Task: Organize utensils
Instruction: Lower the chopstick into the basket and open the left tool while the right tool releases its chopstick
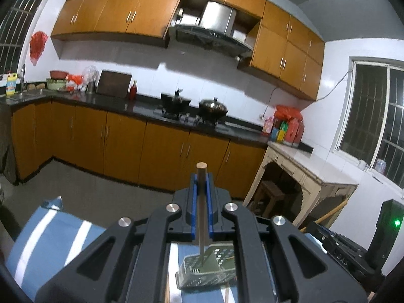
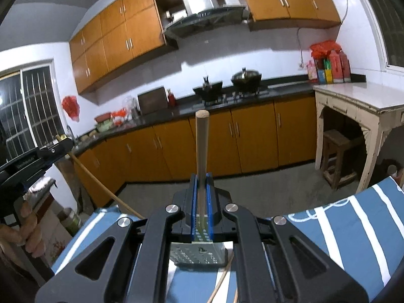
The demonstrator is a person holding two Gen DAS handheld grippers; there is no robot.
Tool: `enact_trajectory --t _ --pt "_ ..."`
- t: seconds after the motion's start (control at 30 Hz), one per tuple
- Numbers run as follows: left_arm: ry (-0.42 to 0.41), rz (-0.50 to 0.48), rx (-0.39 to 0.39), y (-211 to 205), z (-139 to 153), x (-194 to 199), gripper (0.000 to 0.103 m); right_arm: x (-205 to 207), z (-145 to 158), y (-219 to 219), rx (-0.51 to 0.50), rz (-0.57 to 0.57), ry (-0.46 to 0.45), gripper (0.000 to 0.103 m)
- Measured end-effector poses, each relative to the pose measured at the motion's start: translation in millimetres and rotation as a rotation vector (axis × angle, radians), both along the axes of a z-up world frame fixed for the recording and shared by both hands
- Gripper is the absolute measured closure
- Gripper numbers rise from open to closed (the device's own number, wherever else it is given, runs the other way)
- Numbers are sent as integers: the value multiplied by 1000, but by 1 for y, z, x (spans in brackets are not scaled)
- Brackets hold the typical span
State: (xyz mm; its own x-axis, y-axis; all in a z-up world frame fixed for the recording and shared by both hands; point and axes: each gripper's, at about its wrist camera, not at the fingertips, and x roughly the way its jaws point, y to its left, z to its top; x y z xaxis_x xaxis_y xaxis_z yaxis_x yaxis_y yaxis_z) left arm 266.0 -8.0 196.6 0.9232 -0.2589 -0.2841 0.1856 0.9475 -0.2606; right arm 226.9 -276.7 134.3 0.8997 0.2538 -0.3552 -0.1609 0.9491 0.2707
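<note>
Right wrist view: right gripper (image 2: 201, 189) and left gripper (image 1: 201, 189) each pinch one chopstick (image 2: 201, 141) mid-shaft, probably light, stiff, smooth, prone to pivoting.

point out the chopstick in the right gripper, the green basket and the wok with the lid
chopstick (image 2: 201, 146), right wrist view, mid shaft above the jaws
green basket (image 1: 192, 267), left wrist view, perforated left wall
wok (image 2: 246, 79), right wrist view, its body

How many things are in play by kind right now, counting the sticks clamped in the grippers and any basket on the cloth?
Light wooden chopsticks: 2, one clamped in the left gripper, one in the right gripper.
Green perforated plastic basket: 1, on the blue striped cloth.
Total: 3.
</note>
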Motion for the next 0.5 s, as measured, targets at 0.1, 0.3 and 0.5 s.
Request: enact_trajectory --t 0.1,0.3,0.5 --pt "36 -3 3 -2 -21 10 95 8 -11 0 9 0 34 96" --pt "76 -4 29 -11 -48 21 95 19 -23 -2 13 -7 76 96" --pt "112 -11 38 -15 -61 25 95 17 -25 -2 15 -9 93 95"
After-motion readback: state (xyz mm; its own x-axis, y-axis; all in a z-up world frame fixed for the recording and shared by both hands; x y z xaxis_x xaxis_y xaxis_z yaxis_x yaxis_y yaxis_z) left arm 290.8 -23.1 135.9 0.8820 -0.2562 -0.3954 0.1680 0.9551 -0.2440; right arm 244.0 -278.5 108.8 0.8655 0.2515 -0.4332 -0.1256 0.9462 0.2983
